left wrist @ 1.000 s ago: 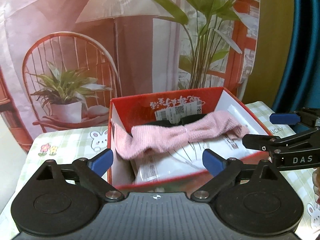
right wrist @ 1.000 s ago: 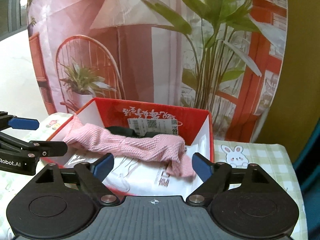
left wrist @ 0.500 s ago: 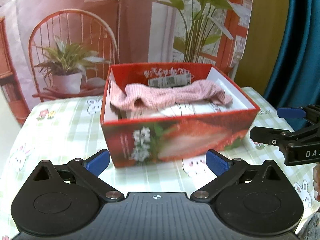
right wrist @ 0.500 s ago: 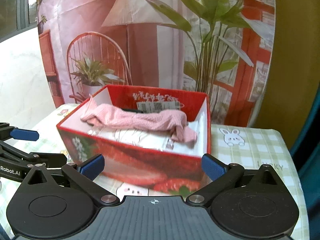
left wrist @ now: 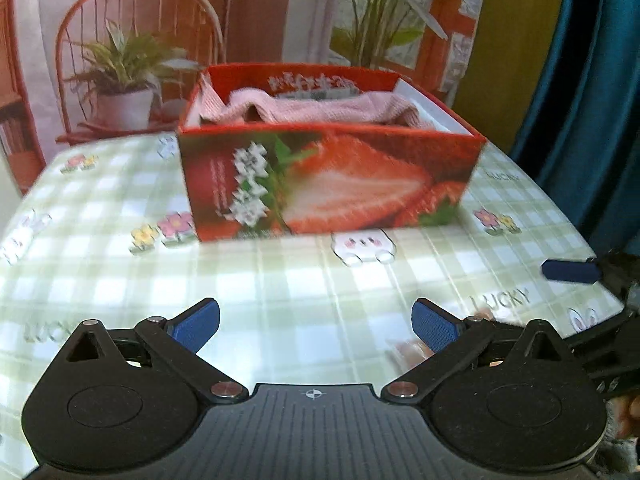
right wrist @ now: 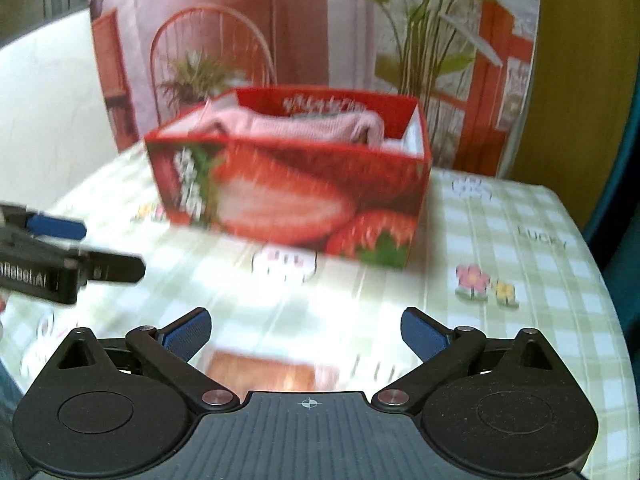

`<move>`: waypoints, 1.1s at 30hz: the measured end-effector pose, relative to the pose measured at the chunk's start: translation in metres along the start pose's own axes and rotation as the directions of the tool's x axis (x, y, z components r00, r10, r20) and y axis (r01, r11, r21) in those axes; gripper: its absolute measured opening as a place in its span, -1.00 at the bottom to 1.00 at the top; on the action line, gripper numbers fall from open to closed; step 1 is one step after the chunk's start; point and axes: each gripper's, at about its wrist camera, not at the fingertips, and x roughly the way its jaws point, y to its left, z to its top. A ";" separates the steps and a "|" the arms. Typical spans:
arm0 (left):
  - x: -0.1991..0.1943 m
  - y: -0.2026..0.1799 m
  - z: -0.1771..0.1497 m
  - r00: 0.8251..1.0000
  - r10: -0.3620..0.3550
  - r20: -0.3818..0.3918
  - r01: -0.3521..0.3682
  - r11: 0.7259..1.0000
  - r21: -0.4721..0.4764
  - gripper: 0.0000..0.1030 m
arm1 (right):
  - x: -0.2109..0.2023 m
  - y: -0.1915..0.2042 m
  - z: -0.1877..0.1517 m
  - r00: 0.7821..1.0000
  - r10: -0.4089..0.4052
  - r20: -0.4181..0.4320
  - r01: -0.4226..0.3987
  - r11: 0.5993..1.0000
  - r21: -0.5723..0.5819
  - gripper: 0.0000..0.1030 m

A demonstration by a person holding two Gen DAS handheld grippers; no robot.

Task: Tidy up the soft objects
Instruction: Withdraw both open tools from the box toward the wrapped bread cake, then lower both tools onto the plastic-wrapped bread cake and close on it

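On green-checked tablecloth [left wrist: 280, 280] with bunny and flower prints sits a red strawberry-print box [left wrist: 328, 184], open top, near the far edge in front of a printed backdrop [left wrist: 256, 12] showing a chair, potted plants and a lamp. Pink knitted cloth [left wrist: 320, 110] lies draped across the inside of the box, reaching nearly from one side wall to the other, its top showing just above the front rim; white packaging under it at the right end. Dark item behind it, can't tell what.

Left gripper [left wrist: 316, 326] low over the cloth-covered table, well short of the box, fingers spread wide, nothing between them. Right gripper [right wrist: 306, 334] also short of the box; its jaws are closing slightly from near full spread, pads far apart, nothing between them. An orange-brown blurred patch [right wrist: 260, 374] lies on the table just below it, unidentifiable. Each gripper's side shows at the edge of the other's view. Frames motion-blurred.
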 end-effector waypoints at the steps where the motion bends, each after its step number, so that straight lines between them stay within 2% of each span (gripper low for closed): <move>1: 0.001 -0.003 -0.004 1.000 -0.014 -0.006 0.014 1.000 -0.002 1.00 | -0.001 0.002 -0.006 1.000 0.001 -0.011 -0.001 1.000 -0.009 0.91; 6: 0.007 -0.015 -0.018 0.996 -0.081 -0.037 0.082 0.997 0.011 0.95 | -0.002 0.004 -0.030 0.997 0.040 -0.067 -0.039 0.999 0.016 0.69; 8: 0.009 -0.014 -0.020 0.994 -0.097 -0.043 0.097 0.995 0.004 0.86 | -0.002 0.005 -0.037 0.996 0.046 -0.081 -0.044 0.999 0.024 0.56; 12: 0.012 -0.007 -0.023 0.990 -0.132 -0.047 0.130 0.991 -0.040 0.78 | 0.001 0.004 -0.046 0.991 0.070 -0.111 -0.066 0.997 0.042 0.54; 18: 0.021 -0.004 -0.031 0.978 -0.194 -0.072 0.188 0.979 -0.083 0.50 | 0.010 0.000 -0.051 0.980 0.153 -0.128 -0.140 0.985 0.102 0.45; 23: 0.033 0.004 -0.039 0.966 -0.245 -0.084 0.232 0.962 -0.141 0.34 | 0.018 0.009 -0.046 0.972 0.199 -0.124 -0.189 0.978 0.088 0.39; 28: 0.041 0.017 -0.045 0.963 -0.255 -0.091 0.233 0.952 -0.200 0.18 | 0.027 0.023 -0.042 0.962 0.250 -0.108 -0.244 0.968 0.061 0.38; 33: 0.046 0.023 -0.048 0.957 -0.278 -0.079 0.257 0.943 -0.211 0.02 | 0.027 0.034 -0.043 0.960 0.264 -0.093 -0.265 0.964 0.003 0.41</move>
